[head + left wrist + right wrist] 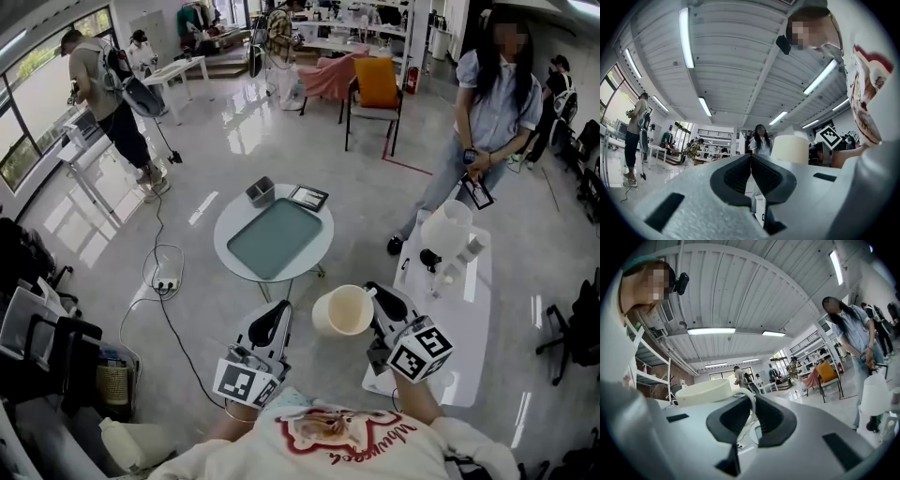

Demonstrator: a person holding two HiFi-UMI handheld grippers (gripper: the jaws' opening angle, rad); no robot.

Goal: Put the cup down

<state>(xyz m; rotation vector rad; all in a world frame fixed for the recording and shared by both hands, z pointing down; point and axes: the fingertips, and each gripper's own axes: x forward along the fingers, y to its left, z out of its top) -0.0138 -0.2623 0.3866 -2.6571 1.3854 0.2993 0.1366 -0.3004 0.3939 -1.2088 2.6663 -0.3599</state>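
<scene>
Left gripper [274, 319] is hanging low in front of the person, jaws pressed together with nothing between them (in the left gripper view the two black pads are meeting edge to edge). It is sitting just left of the cup [344, 310], not touching it.

Ahead, the round table [225, 246] is carrying a grey-green tray [277, 238]. A small grey box [261, 191] and a dark framed card [308, 197] are resting at the table's far edge, beside the tray, not in it.

The cup, cream-coloured, is being held upright in the air, mouth up, inside looking empty. It is hanging above the floor between the round table and the white side table [473, 309], touching neither.

Right gripper [377, 298] is clamping the cup's handle. In the right gripper view the loop is running between the two pads, with the cup body to the left of the jaws.

On the side table, a white jug [446, 228] is standing toward the far end, with small items beside it that are too small to identify. A person in a light shirt [487, 112] is standing beyond that table.
</scene>
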